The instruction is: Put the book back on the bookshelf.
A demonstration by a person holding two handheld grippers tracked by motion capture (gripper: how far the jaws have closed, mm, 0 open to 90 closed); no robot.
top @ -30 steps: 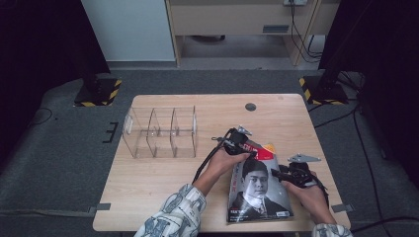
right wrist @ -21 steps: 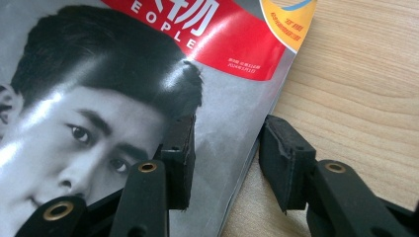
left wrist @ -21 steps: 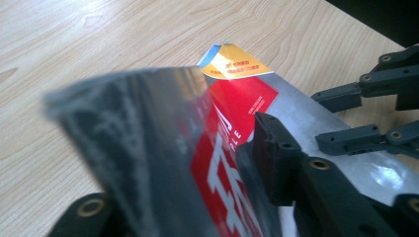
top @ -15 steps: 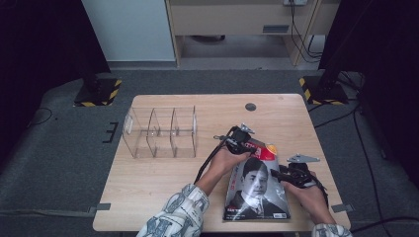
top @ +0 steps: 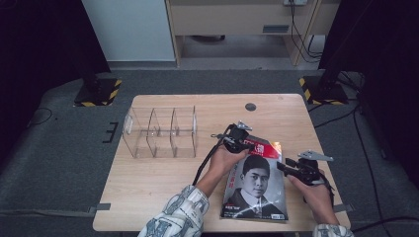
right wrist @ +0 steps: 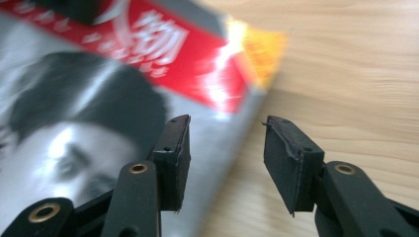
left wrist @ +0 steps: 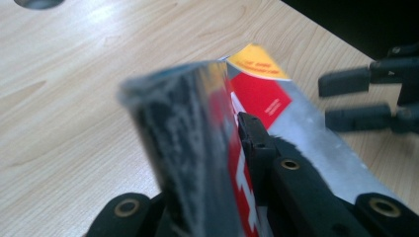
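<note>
Glossy magazine (top: 257,185) lies lower right of centre on wooden table (top: 158,182). Left gripper (top: 240,139), forearm angled in from bottom centre, has just been closing; now clamps raised top edge. Right gripper (top: 289,167), wrist low at magazine's right edge, jaws parted, have just been opening, nothing held.

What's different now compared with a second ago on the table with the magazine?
The left tool has just closed its jaws onto the magazine at its top left corner. The right tool opened slightly, its jaws astride the right edge without gripping. The clear divider rack and both hands kept their places.
</note>
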